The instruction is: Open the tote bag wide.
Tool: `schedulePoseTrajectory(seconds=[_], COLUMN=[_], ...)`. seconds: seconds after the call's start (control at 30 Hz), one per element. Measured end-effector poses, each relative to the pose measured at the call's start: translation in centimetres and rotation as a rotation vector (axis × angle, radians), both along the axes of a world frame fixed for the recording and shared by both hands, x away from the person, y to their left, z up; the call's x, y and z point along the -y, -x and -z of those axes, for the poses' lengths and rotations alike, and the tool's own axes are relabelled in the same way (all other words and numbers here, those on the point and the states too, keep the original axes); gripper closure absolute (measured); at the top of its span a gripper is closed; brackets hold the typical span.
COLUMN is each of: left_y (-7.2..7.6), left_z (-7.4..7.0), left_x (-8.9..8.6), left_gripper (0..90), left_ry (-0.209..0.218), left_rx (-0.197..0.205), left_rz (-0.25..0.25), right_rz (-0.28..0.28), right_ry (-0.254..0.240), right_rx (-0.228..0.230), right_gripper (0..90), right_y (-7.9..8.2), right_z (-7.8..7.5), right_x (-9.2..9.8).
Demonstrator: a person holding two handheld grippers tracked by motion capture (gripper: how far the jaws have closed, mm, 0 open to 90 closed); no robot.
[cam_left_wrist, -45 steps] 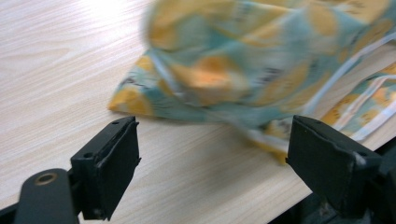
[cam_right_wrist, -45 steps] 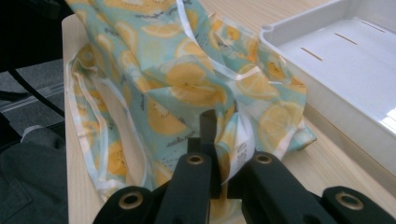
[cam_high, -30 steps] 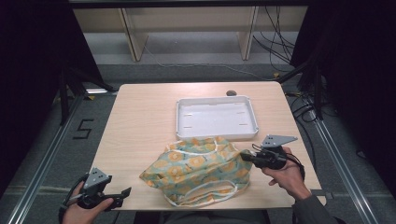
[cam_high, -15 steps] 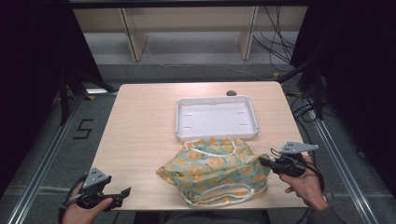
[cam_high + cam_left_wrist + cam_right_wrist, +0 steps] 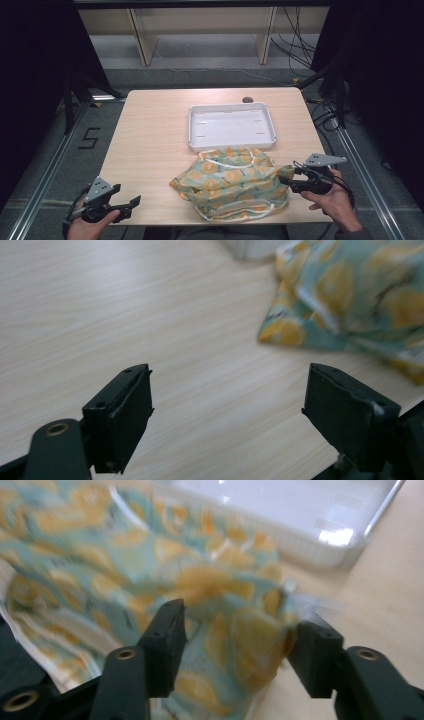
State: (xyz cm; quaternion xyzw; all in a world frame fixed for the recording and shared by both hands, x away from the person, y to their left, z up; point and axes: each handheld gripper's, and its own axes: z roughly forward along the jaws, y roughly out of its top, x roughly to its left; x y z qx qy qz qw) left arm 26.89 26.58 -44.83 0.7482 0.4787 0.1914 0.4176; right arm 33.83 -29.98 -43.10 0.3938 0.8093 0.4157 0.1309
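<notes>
The cloth bag (image 5: 232,182) lies loose near the tray (image 5: 231,126), the right tongs (image 5: 289,176) having just opened off it and the left tongs (image 5: 131,204) apart, idle; tidying seems left.

The left gripper (image 5: 131,203) sits low at the near left, gripped from below by the left hand (image 5: 90,225), its grey three-cornered plate tilted upward and its jaws pointing toward the right; in the left gripper view the two black jaws stand wide apart with nothing between them; the right gripper (image 5: 286,181) is held at the near right by the right hand (image 5: 331,200), the forearm coming in from the bottom edge, the jaws pointing left and roughly level; its jaws have just been opening, and in the right gripper view they stand apart, the pads pressing on nothing.
</notes>
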Motion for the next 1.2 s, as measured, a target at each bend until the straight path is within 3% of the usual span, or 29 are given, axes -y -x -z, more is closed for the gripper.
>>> schedulePoseTrajectory(seconds=[0.03, 0.07, 0.1, 0.17, 0.2, 0.23, 0.3, 0.37, 0.4, 0.43, 0.47, 0.5, 0.57, 0.63, 0.67, 0.77, 0.83, 0.97, 1.03, 1.17, 1.2], left_y=[0.0, 0.1, 0.2, 0.3, 0.2, 0.2, -0.1, -0.2, -0.3, -0.3, -0.4, -0.5, -0.6, -0.9, -0.9, -1.8, -2.1, -2.9, -2.9, -3.0, -2.9], left_z=[-0.5, -0.8, -1.1, -1.5, -1.9, -1.9, -2.3, -2.4, -2.7, -3.0, -3.2, -3.5, -3.7, -4.2, -4.2, -4.6, -4.6, -4.5, -4.4, -4.0, -3.9], left_x=[0.7, 1.2, 1.7, 2.2, 3.4, 3.4, 5.1, 5.6, 6.5, 6.8, 7.2, 7.6, 8.1, 9.8, 9.8, 12.2, 13.2, 14.8, 15.1, 16.4, 16.7], left_gripper=[21.0, 22.1, 23.9, 25.0, 25.2, 25.4, 25.6, 26.4, 28.3, 28.7, 28.8, 29.6, 31.5, 32.9, 34.7, 37.9, 38.9, 37.8, 37.6, 37.0, 36.0], left_ry=[0.017, 0.017, 0.011, 0.007, 0.025, 0.025, 0.021, 0.028, 0.029, 0.026, 0.038, 0.042, 0.044, 0.036, 0.036, 0.013, 0.028, 0.017, 0.028, 0.002, 0.008], left_rx=[0.030, 0.048, 0.066, 0.078, 0.076, 0.076, 0.072, 0.067, 0.074, 0.073, 0.075, 0.075, 0.077, 0.084, 0.084, 0.078, 0.067, 0.050, 0.041, 0.018, 0.010], left_rz=[0.023, 0.038, 0.058, 0.079, 0.121, 0.121, 0.195, 0.215, 0.255, 0.276, 0.290, 0.300, 0.316, 0.366, 0.366, 0.448, 0.467, 0.529, 0.522, 0.554, 0.561], right_rz=[0.004, 0.000, -0.015, -0.027, -0.048, -0.048, -0.100, -0.113, -0.174, -0.191, -0.219, -0.247, -0.255, -0.322, -0.322, -0.365, -0.393, -0.396, -0.404, -0.403, -0.398], right_ry=[-0.031, -0.038, -0.035, -0.049, -0.041, -0.041, -0.027, -0.031, -0.003, -0.009, 0.006, 0.027, 0.032, 0.075, 0.075, 0.126, 0.132, 0.145, 0.167, 0.168, 0.165], right_rx=[0.047, 0.052, 0.093, 0.082, 0.071, 0.071, 0.070, 0.069, 0.079, 0.077, 0.058, 0.067, 0.056, 0.067, 0.067, 0.028, 0.028, 0.009, -0.001, 0.001, -0.018], right_gripper=[39.7, 38.3, 36.9, 35.1, 35.1, 35.1, 35.2, 35.4, 36.5, 37.6, 38.0, 38.1, 38.1, 37.9, 37.9, 36.7, 36.2, 36.0, 36.0, 36.5, 36.9], right_y=[0.1, 0.1, -0.1, -0.1, -0.2, -0.2, -0.5, -0.6, -1.0, -1.0, -1.0, -1.3, -1.3, -2.0, -2.0, -2.6, -3.1, -3.4, -3.5, -3.7, -3.7], right_z=[-0.7, -1.2, -1.5, -2.1, -2.3, -2.3, -2.4, -2.4, -2.6, -2.6, -2.6, -2.7, -2.7, -2.6, -2.6, -1.9, -1.4, -0.9, -0.7, -0.5, -0.4], right_x=[-0.2, -0.4, -0.5, -1.1, -1.3, -1.3, -2.5, -3.0, -3.8, -4.4, -5.0, -5.4, -6.1, -7.5, -7.5, -9.1, -9.7, -10.4, -10.7, -10.8, -10.8])
